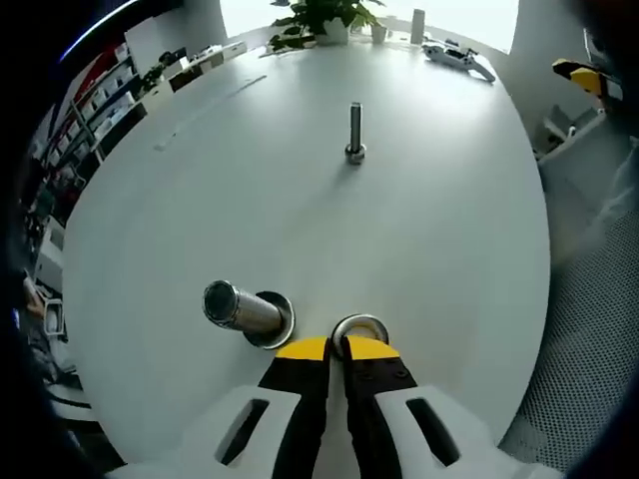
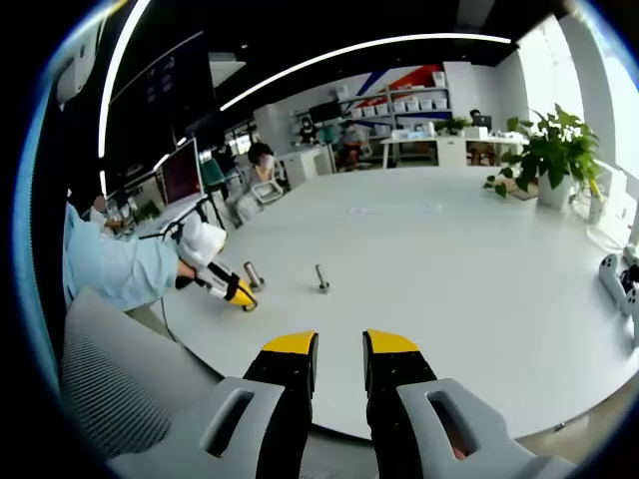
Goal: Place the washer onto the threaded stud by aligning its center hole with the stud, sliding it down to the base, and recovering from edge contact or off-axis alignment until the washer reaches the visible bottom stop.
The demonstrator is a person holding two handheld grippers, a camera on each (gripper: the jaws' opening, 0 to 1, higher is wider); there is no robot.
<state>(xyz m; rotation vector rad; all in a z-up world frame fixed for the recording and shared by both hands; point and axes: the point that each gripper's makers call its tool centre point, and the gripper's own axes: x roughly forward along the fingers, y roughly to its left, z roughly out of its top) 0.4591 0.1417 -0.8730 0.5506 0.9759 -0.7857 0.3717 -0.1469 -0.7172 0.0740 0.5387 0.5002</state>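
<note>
A thick threaded stud (image 1: 240, 308) stands on a round flange on the white table (image 1: 300, 200), leaning toward the camera in the left gripper view. Just right of its base, a steel washer (image 1: 361, 318) lies flat at the yellow tips of my left gripper (image 1: 336, 348), whose jaws are shut on the washer's near edge. A thinner upright bolt (image 1: 354, 128) stands farther back. In the right gripper view my right gripper (image 2: 340, 351) hangs open and empty off the table's near edge. It looks across at the left gripper (image 2: 236, 291), the stud (image 2: 253, 274) and the bolt (image 2: 321, 278).
A potted plant (image 1: 315, 18) and a white device (image 1: 457, 57) sit at the table's far end. A mesh chair seat (image 1: 589, 329) is beside the table. A person's light-blue sleeve (image 2: 120, 267) holds the left gripper. Office desks and shelves stand behind.
</note>
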